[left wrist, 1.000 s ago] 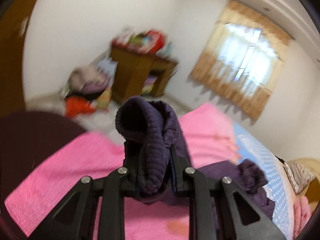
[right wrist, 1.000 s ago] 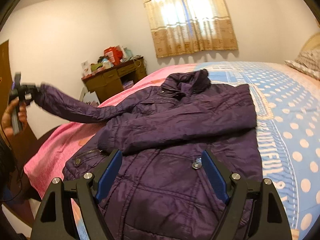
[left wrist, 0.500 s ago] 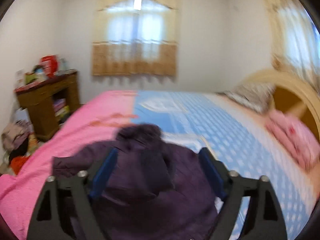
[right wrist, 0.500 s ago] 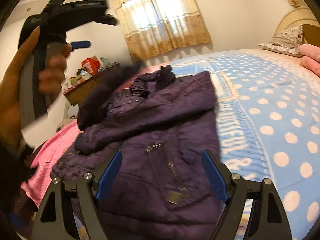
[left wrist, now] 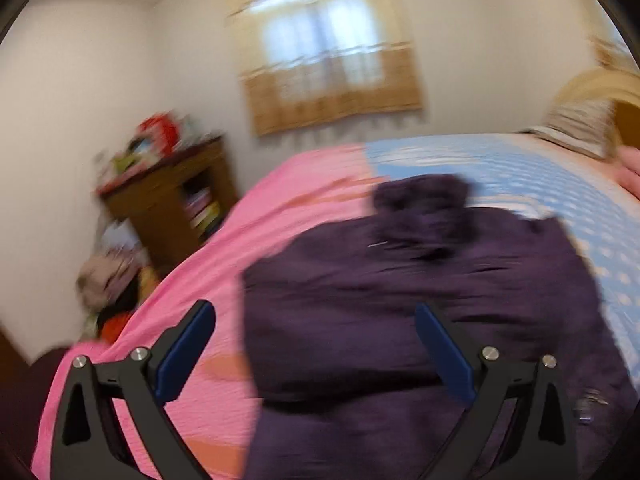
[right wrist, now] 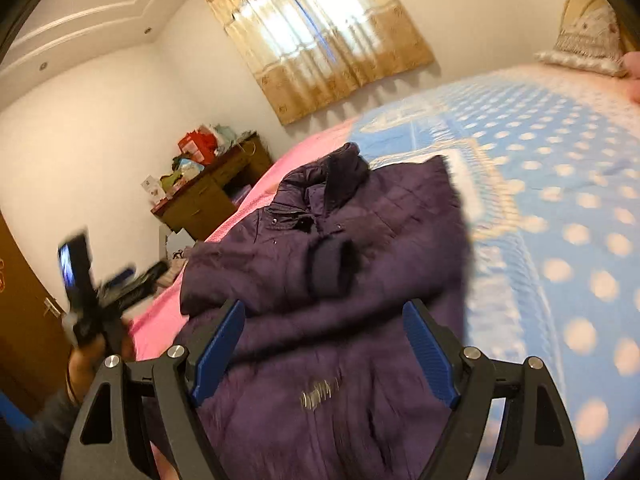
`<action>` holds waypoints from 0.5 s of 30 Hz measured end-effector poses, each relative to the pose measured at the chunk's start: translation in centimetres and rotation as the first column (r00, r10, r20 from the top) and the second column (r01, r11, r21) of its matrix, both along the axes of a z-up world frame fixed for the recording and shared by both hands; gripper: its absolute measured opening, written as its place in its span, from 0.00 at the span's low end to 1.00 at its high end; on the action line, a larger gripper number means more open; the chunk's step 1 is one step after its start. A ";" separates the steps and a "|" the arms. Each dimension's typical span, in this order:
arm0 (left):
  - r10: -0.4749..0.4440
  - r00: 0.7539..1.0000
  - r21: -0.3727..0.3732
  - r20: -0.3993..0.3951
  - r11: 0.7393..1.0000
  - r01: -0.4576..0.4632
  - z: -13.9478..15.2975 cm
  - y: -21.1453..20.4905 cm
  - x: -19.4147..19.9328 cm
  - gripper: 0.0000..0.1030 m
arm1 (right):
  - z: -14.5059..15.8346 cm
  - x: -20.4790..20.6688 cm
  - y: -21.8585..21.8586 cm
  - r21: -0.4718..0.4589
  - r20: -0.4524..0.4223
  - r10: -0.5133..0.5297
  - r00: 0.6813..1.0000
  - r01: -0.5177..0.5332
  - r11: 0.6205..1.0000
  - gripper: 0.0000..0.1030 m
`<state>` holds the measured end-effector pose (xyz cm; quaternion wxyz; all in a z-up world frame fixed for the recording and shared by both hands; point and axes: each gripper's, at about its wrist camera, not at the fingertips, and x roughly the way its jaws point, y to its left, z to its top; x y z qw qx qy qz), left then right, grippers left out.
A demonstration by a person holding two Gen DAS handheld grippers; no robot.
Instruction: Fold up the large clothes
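A dark purple padded jacket lies front up on the bed, collar towards the window. Both sleeves are folded across its chest, and one ribbed cuff rests in the middle. My left gripper hovers over the jacket's left edge; its jaws are opening wide, with nothing pressed between the blue pads. From the right wrist view the left gripper is a blur off the bed's left side, in a person's hand. My right gripper is open above the jacket's lower front, holding nothing.
The bedspread is pink on the left and blue with pale dots on the right. A cluttered wooden cabinet and a pile of clothes on the floor stand left of the bed. A pillow lies at the headboard.
My left gripper let go of the sleeve cuff, which now lies across the jacket's chest, and swung back to the left, opening wide. The right gripper shifted over the jacket, still open.
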<state>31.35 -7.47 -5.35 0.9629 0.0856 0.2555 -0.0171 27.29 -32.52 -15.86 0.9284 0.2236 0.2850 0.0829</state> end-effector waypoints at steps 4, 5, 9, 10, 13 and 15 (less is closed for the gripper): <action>0.096 0.993 -0.114 -0.067 0.988 -0.103 -1.0 5.2 0.7 0.99 | -1.2 7.9 0.7 0.054 -0.115 0.073 0.991 -0.067 0.996 0.77; 0.101 0.992 -0.120 -0.071 0.987 -0.109 -1.3 5.7 0.7 0.99 | -1.8 9.4 0.9 0.069 -0.141 0.084 0.986 -0.075 0.995 0.74; 0.127 0.989 -0.088 -0.078 0.987 -0.134 -2.8 7.0 0.0 0.99 | -5.1 13.9 2.3 0.192 -0.248 0.199 0.948 -0.153 0.969 0.27; 0.133 0.987 -0.079 -0.085 0.987 -0.140 -3.0 7.3 0.0 0.99 | -5.2 14.1 2.5 0.194 -0.247 0.199 0.948 -0.153 0.969 0.05; 0.153 0.983 -0.075 -0.097 0.984 -0.160 -3.6 8.1 0.4 0.99 | -3.7 12.6 2.9 0.177 -0.181 0.204 0.962 -0.172 0.969 0.04; 0.166 0.981 -0.076 -0.101 0.982 -0.174 -3.8 8.7 0.8 0.99 | -2.0 10.6 2.7 0.124 -0.138 0.189 0.972 -0.173 0.977 0.04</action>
